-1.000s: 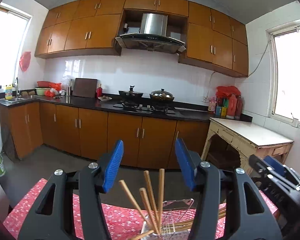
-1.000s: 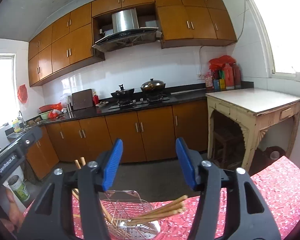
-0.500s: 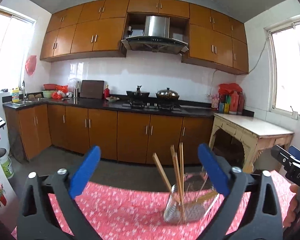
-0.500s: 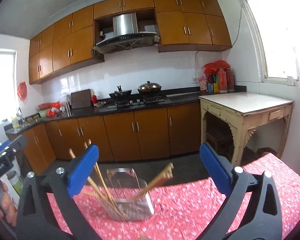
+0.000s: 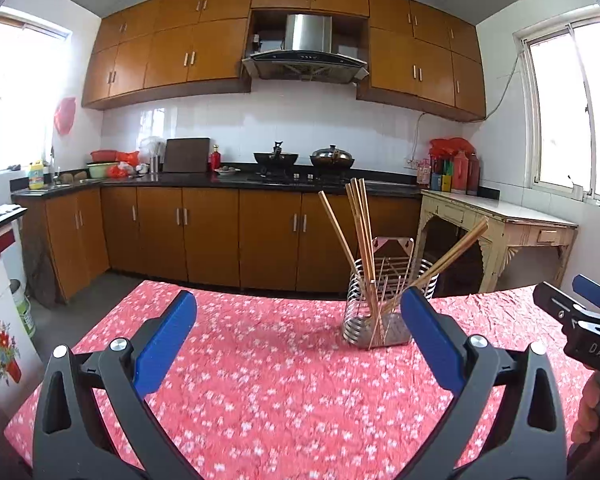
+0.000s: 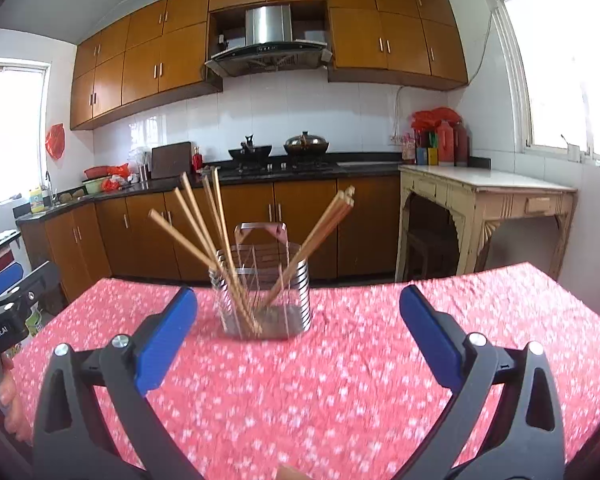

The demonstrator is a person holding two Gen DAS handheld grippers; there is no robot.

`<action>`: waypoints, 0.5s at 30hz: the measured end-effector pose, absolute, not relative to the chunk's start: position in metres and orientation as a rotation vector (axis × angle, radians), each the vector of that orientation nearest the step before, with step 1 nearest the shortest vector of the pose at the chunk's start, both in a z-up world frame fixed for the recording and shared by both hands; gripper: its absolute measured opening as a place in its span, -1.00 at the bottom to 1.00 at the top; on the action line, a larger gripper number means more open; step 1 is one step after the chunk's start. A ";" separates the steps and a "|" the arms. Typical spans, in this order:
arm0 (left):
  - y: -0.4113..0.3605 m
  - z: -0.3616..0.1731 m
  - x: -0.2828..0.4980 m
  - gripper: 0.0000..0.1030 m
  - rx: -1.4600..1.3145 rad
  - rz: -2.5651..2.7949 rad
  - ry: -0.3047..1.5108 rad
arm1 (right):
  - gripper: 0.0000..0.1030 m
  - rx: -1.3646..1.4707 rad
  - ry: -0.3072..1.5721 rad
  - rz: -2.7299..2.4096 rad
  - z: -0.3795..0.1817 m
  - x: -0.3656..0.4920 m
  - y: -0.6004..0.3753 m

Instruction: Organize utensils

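A metal wire utensil holder (image 5: 384, 312) (image 6: 266, 300) stands upright on the red flowered tablecloth (image 5: 268, 380) (image 6: 340, 360). Several wooden chopsticks (image 5: 360, 236) (image 6: 204, 224) lean out of it to both sides. My left gripper (image 5: 298, 332) hangs open above the cloth, short of the holder, which is ahead and to its right. My right gripper (image 6: 298, 332) is open too, with the holder ahead and slightly left. Nothing lies between either pair of blue pads. The right gripper (image 5: 580, 320) shows at the right edge of the left wrist view, the left gripper (image 6: 4, 304) at the left edge of the right wrist view.
Beyond the table's far edge is floor, then brown kitchen cabinets with a black counter (image 5: 260, 180) and stove pots (image 5: 332, 158). A cream side table (image 5: 500, 220) (image 6: 484, 196) stands at the right wall. A person's hand (image 5: 592, 412) holds the right gripper.
Both grippers opened wide and drew back and down from the holder, which now stands farther ahead on the cloth. The chopsticks stay in the holder.
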State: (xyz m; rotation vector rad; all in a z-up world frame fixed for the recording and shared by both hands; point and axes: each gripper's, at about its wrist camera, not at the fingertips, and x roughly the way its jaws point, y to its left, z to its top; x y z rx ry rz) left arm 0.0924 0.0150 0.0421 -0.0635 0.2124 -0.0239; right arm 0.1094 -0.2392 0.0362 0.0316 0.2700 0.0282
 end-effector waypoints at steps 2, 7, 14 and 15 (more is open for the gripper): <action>0.013 0.039 0.086 0.96 -0.053 -0.009 0.200 | 0.92 0.020 0.266 0.022 0.032 0.103 -0.238; 0.006 0.033 0.073 0.96 -0.024 -0.029 0.194 | 0.92 -0.010 0.232 0.011 0.030 0.087 -0.235; 0.006 0.023 0.063 0.96 -0.041 -0.036 0.215 | 0.92 -0.021 0.228 0.022 0.019 0.071 -0.229; 0.007 0.022 0.063 0.96 -0.049 -0.038 0.220 | 0.92 -0.020 0.227 0.023 0.016 0.069 -0.229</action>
